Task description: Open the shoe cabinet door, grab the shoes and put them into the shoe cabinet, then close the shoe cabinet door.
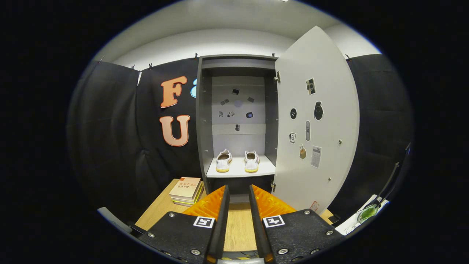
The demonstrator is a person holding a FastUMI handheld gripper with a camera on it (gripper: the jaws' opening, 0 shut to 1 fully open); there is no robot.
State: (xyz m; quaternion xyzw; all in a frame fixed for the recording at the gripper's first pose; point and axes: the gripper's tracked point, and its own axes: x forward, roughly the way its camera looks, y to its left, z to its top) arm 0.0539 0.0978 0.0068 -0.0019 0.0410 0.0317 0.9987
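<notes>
The fingers [239, 194] stood apart with nothing between them, released and holding nothing, hovering over the wooden counter [240, 227] and aimed at the foot of the shoe cabinet [205, 121]. Both shoes [237, 161] already sat side by side on the cabinet's lower shelf [238, 171], well beyond the fingertips and slightly above them, heels facing out. What the task had left, by the look of it, was the door [318, 121], which hung wide open to the right of the fingers, its inner face dotted with stickers. That door appeared to be a stiff, flat, light panel on hinges; it would likely swing with little push, and its smooth face might let the fingers slide, so the free outer edge seemed the better place to press or hook. It stood apart from the fingers, ahead and off to their right, not touching them. A small stack of books [187, 190] lay on the counter just left of the cabinet's base, clear of the door's probable arc.
</notes>
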